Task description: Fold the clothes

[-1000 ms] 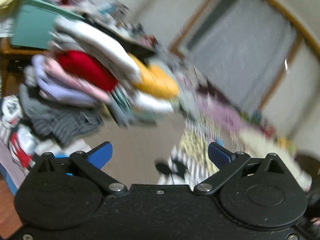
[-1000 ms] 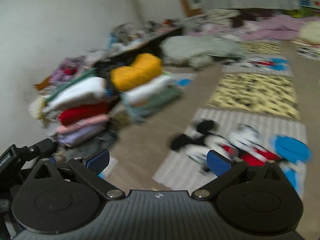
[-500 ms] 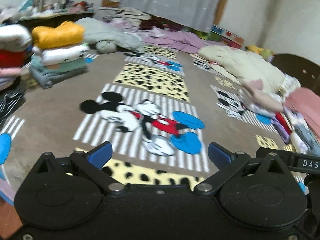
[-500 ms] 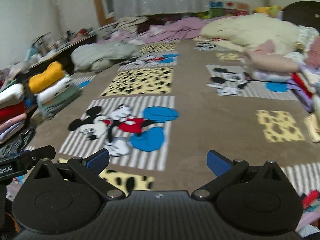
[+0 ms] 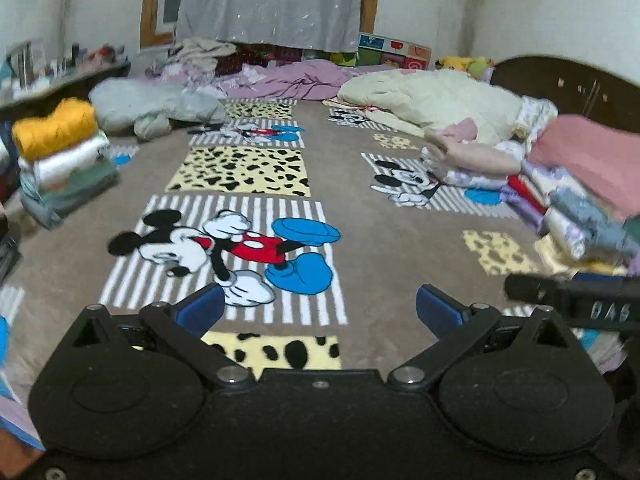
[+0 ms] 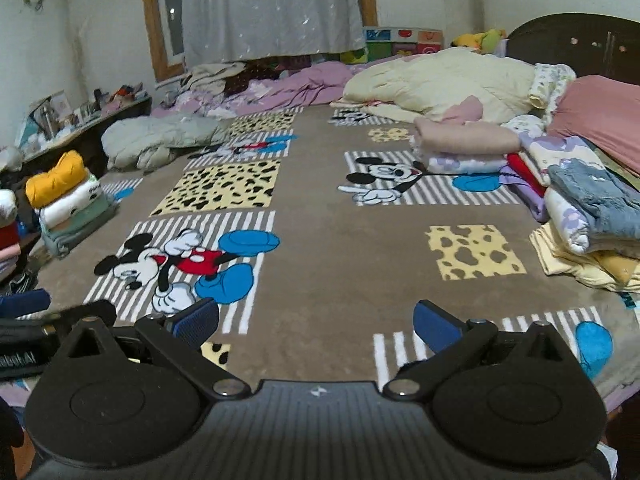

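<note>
Both tools hang over a brown plush blanket (image 6: pixel 340 240) printed with cartoon-mouse panels and yellow spotted squares, and neither grasps anything. The left gripper (image 5: pixel 320 308) fills the lower part of the left wrist view, its blue-padded fingers (image 5: pixel 200 312) spread wide with only blanket between them. The right gripper (image 6: pixel 316 322) sits likewise at the bottom of the right wrist view, fingers released and well apart, nothing in them.

The clothes lie in two groups at the blanket's edges. At the left edge of the right wrist view stands a neat stack of folded garments (image 6: pixel 68 204): a mustard-yellow knit on top, a white piece under it, then a grey-green one at the base. The same stack shows at the upper left of the left wrist view (image 5: pixel 60 160), slightly blurred. At the right edge of the right wrist view is a looser heap of clothes (image 6: pixel 576 204): a faded blue denim piece on top of white floral cloth, pale yellow fabric underneath, with red and lilac items wedged behind. Just above and left of it lies a folded dusty-pink garment (image 6: pixel 464 138) on floral cloth.

Further back, a cream quilt (image 6: pixel 440 76) is bunched at upper right, and a grey-green bundle of bedding (image 6: pixel 156 136) lies at centre left.
</note>
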Motion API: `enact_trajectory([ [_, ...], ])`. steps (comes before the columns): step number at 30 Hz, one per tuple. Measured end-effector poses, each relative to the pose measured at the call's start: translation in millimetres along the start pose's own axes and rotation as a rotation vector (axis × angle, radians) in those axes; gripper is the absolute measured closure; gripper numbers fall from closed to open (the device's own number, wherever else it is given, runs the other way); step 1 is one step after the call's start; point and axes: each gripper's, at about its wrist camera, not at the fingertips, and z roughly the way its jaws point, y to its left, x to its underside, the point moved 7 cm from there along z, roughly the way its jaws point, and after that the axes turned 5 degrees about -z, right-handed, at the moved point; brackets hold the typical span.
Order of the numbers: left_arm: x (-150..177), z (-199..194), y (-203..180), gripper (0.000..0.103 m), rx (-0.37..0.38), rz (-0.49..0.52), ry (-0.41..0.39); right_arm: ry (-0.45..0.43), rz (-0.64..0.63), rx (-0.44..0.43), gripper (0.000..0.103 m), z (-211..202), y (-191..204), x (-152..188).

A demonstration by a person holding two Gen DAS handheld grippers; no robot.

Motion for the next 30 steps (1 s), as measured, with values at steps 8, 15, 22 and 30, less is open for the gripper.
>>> enact_trajectory([
  [8,4,-17,-7,0.0,-0.059,-0.002,-0.015,-0.001,0.006,-0.034,0.0,-11,3,3],
  [15,7,-30,-6,0.0,-0.097,0.0,-0.004,0.012,-0.038,-0.054,0.0,-19,21,5],
  [22,7,-34,0,0.0,-0.125,-0.009,0.002,0.009,-0.05,-0.058,0.0,-26,28,3],
  [30,9,-28,5,0.0,-0.127,-0.022,0.015,0.014,-0.069,-0.043,0.0,-24,32,1],
])
